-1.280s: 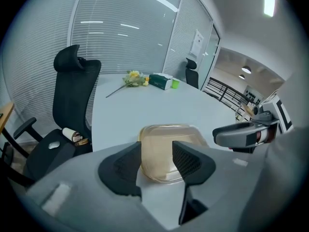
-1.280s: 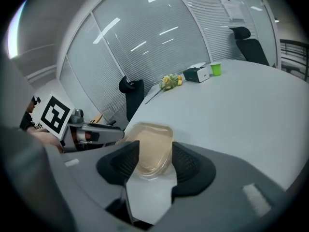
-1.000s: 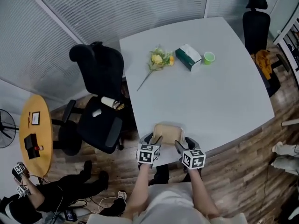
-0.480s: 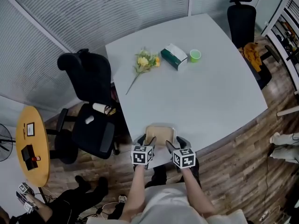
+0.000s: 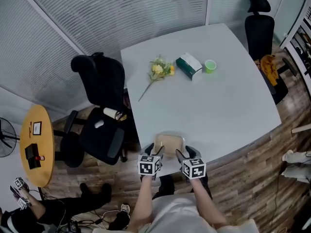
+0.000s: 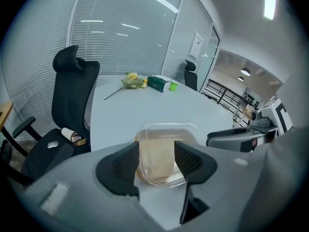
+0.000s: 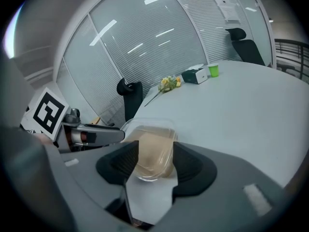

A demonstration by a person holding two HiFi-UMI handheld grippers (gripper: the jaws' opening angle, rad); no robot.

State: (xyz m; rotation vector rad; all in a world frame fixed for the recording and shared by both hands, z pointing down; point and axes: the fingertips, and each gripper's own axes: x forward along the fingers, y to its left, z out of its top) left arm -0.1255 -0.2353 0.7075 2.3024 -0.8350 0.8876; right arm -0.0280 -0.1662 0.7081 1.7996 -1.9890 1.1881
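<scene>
A clear plastic container (image 5: 169, 143) with pale beige contents sits at the near edge of the white table (image 5: 218, 110). My left gripper (image 5: 156, 152) is at its near left corner and my right gripper (image 5: 182, 154) at its near right corner. In the left gripper view the container (image 6: 161, 151) reaches in between the spread jaws of the left gripper (image 6: 157, 154). The right gripper view shows the same container (image 7: 153, 151) between the parted jaws of the right gripper (image 7: 157, 154). Both grippers stand open. Whether the pads touch the container's sides is unclear.
At the table's far side lie a bunch of yellow flowers (image 5: 158, 71), a green tissue box (image 5: 188, 65) and a small green cup (image 5: 210, 65). A black office chair (image 5: 99, 106) stands left of the table, another (image 5: 260, 23) at the far right. A yellow round table (image 5: 34, 149) is further left.
Both grippers have edged forward, so the container now lies slightly deeper between each pair of jaws. The head view has shifted a little; the container stays at the table's near edge.
</scene>
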